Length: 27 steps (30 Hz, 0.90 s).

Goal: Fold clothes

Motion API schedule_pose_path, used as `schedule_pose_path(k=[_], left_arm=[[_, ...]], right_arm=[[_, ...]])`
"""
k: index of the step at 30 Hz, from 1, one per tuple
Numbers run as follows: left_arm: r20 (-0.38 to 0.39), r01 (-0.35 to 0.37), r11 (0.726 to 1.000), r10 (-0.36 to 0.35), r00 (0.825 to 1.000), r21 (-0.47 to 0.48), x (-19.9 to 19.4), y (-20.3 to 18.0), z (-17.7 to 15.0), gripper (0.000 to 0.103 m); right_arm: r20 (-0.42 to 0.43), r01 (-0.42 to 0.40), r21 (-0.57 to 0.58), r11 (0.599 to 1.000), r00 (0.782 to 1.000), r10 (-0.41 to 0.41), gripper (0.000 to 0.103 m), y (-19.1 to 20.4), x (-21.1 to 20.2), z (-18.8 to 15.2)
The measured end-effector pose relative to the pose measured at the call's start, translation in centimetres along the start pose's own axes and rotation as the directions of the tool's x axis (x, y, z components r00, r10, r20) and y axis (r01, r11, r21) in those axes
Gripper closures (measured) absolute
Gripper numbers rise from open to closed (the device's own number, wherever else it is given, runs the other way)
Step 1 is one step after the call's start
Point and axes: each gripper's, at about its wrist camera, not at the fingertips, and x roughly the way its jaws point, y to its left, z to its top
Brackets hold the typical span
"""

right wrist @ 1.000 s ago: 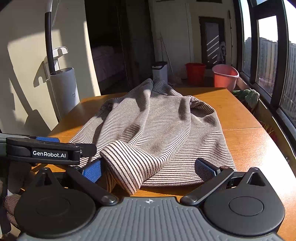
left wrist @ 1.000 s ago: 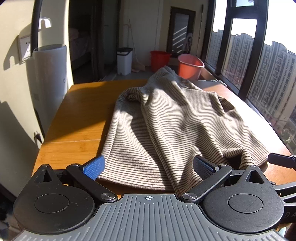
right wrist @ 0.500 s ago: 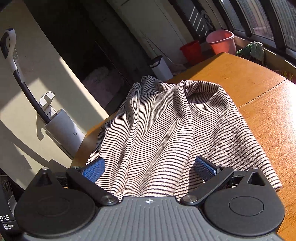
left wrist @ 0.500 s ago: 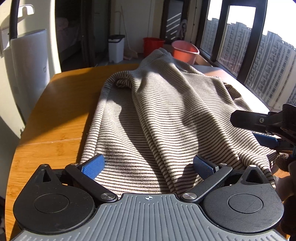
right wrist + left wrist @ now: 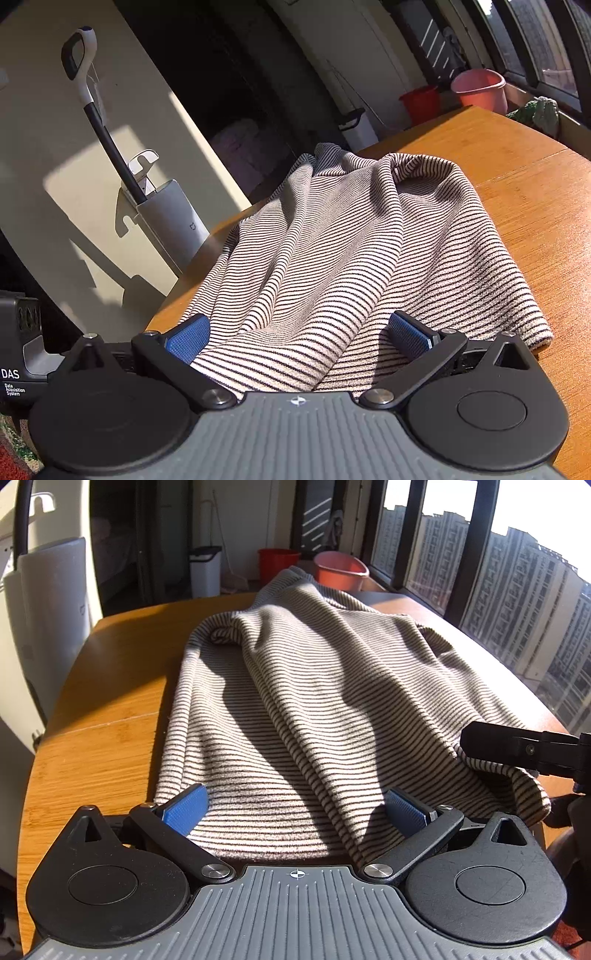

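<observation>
Striped garment (image 5: 332,701) lies rumpled along the wooden worktop (image 5: 103,746), hem at the near edge. Left tool (image 5: 295,808): fingers spread wide, hem lying between them, not pinched. Right tool (image 5: 299,334): fingers likewise spread, cloth bunched between them, loose. Right tool sits at the hem's right corner.

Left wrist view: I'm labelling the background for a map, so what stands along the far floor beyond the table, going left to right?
White bin → red bucket → pink basin, all beyond the wooden table that carries the striped garment.
</observation>
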Motion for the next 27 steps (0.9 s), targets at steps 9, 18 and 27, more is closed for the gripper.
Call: schedule_pose_path(k=[9, 18, 27], left_arm=[[0.016, 0.145, 0.974, -0.150, 0.989, 0.174, -4.6, -0.8, -2.8, 0.000], [0.073, 0.119, 0.836, -0.186, 0.980, 0.536, -4.1, -7.5, -3.2, 0.039], [0.246, -0.017, 0.937, -0.074, 0.966, 0.349, -5.8, -1.0, -0.1, 0.092]], right_arm=[[-0.010, -0.044, 0.029, 0.999, 0.999, 0.044, 0.000, 0.4, -2.2, -1.5], [-0.003, -0.022, 0.028, 0.999, 1.000, 0.022, 0.000, 1.1, -2.2, -1.9], [0.100, 0.071, -0.054, 0.996, 0.993, -0.065, 0.000, 2.7, -5.5, -1.6]])
